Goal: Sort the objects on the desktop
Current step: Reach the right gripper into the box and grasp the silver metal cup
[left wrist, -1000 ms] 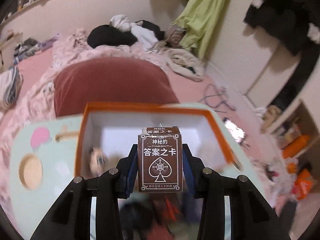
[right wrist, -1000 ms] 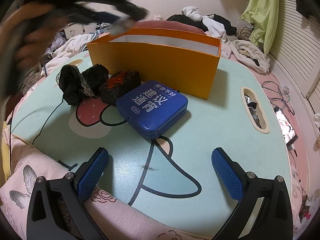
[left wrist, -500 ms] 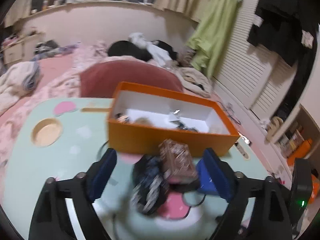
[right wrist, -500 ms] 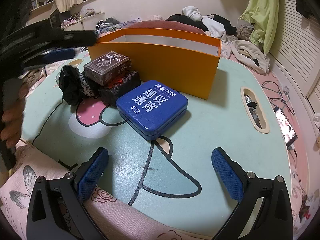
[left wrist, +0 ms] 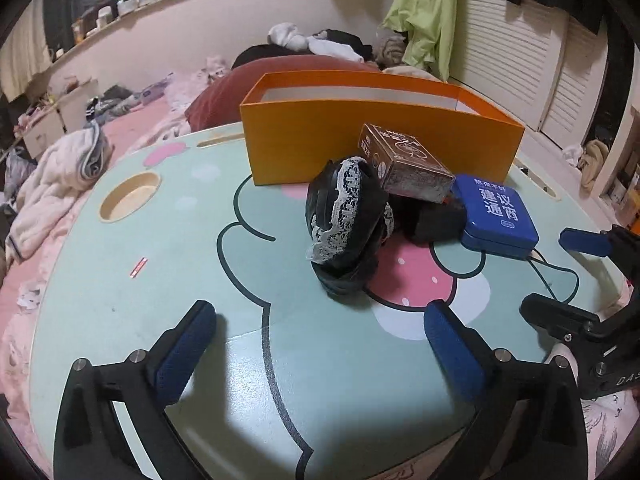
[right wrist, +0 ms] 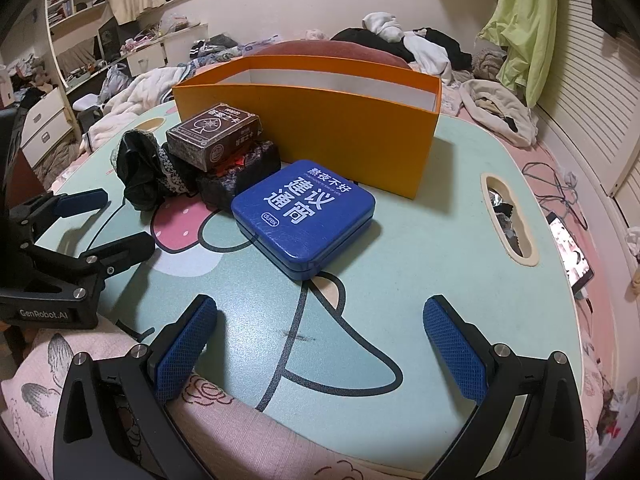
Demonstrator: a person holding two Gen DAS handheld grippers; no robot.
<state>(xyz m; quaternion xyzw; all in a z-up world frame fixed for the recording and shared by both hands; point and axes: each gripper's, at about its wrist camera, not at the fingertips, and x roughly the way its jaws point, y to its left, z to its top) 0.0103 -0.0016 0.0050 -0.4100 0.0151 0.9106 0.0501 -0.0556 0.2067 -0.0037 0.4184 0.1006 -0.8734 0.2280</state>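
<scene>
An orange box stands at the back of the green cartoon table. In front of it a brown card box rests tilted on a black block. A black lace cloth bundle lies to the left, a blue tin to the right. My left gripper is open and empty, low over the table short of the bundle. My right gripper is open and empty near the front edge, short of the tin.
A round cup hole sits at the table's left, a slot handle at its right. A red cushion and a cluttered pink bed lie behind the box. A phone lies off the right edge.
My left gripper held the brown card box above the orange box, then let it go onto the black block, opened and drew back low over the table. The right gripper has not moved.
</scene>
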